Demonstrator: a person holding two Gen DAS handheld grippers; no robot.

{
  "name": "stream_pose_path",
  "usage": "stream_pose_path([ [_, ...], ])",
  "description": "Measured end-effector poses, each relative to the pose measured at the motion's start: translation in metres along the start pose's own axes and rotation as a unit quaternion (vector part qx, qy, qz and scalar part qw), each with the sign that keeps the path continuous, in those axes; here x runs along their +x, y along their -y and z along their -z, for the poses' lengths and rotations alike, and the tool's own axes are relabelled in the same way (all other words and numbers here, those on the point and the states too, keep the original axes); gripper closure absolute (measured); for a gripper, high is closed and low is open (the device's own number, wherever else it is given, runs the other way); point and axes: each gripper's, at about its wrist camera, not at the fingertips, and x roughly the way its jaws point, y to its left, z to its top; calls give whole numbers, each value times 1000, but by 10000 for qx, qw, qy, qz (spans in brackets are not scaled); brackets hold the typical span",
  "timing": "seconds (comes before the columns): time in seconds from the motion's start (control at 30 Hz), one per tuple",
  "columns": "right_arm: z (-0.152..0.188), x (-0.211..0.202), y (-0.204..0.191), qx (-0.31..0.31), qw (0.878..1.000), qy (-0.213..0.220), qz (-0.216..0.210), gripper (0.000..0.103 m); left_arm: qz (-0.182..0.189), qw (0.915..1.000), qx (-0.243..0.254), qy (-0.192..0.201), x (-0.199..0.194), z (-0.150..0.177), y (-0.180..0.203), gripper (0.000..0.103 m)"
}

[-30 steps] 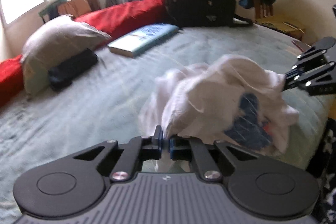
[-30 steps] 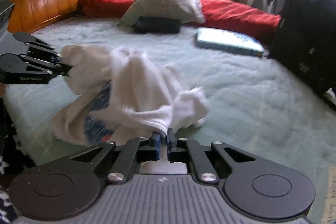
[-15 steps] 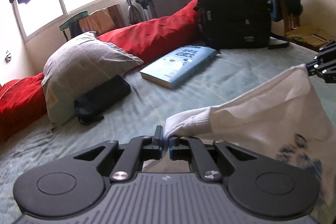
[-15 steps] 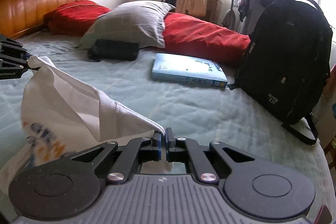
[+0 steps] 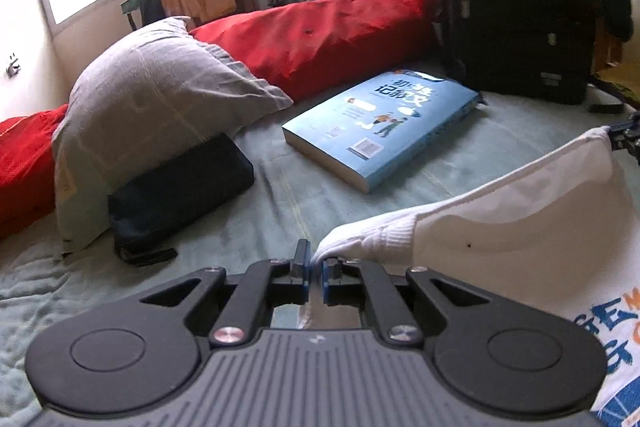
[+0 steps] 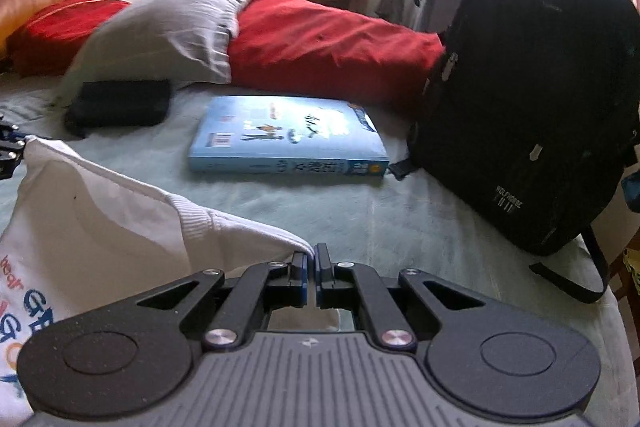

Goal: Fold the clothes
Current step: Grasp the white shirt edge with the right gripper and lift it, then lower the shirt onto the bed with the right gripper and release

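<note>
Left wrist view shows your left gripper (image 5: 315, 266) with its fingers clenched on a ribbed edge of the white shirt (image 5: 520, 227). From there the cloth runs taut toward the right edge of the frame, where your right gripper (image 5: 624, 139) pinches its far corner. The shirt hangs spread between the two, above the pale green bed (image 5: 280, 211), with blue and orange lettering at the lower right. In the right wrist view, your right gripper (image 6: 311, 269) is likewise clamped on the shirt (image 6: 100, 223), which fills the lower left of the frame, print showing at the left edge. A blue book (image 6: 284, 135) lies beyond on the bed, beside a black backpack (image 6: 532, 99).
</note>
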Motion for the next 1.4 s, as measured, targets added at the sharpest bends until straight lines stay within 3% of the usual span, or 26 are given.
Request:
stream_pose_path([
  [0.13, 2, 34, 8, 293, 9990, -317, -128, 97, 35, 9988, -237, -419, 33, 3, 0, 89],
  [0.23, 12, 49, 14, 593, 9954, -656, -356, 85, 146, 9973, -284, -662, 42, 14, 0, 87],
  [0.4, 26, 32, 20, 805, 9929, -726, -482, 56, 122, 9963, -468, -709, 20, 22, -13, 81],
  [0.43, 27, 25, 21, 867, 9918, -751, -561, 54, 133, 9961, -491, -716, 13, 23, -15, 80],
  [0.5, 32, 10, 22, 955, 9899, -776, -700, 54, 147, 9965, -474, -665, -6, 28, -16, 76],
  [0.57, 42, -10, 20, 1000, 9883, -792, -837, 52, 246, 9963, -490, -669, -28, 38, -16, 62],
  [0.63, 58, -29, 17, 1045, 9860, -858, -971, 52, 424, 9953, -445, -754, -50, 52, -10, 56],
  [0.73, 85, -55, 14, 1205, 9811, -965, -1165, 52, 678, 9933, -309, -888, -91, 82, 5, 52],
  [0.83, 115, -80, 12, 1418, 9747, -1073, -1355, 52, 853, 9911, -282, -978, -131, 112, 17, 37],
  [1.0, 157, -119, 10, 1774, 9645, -1114, -1610, 51, 1148, 9881, -396, -949, -193, 156, 34, 32],
  [1.03, 164, -123, 9, 1867, 9614, -1118, -1686, 50, 1160, 9880, -398, -941, -202, 163, 38, 28],
  [1.3, 213, -149, 4, 2634, 9330, -1001, -2240, 45, 849, 9942, -25, -659, -249, 199, 84, 24],
  [1.4, 229, -154, 2, 2876, 9237, -925, -2356, 42, 887, 9943, 116, -574, -258, 208, 100, 22],
])
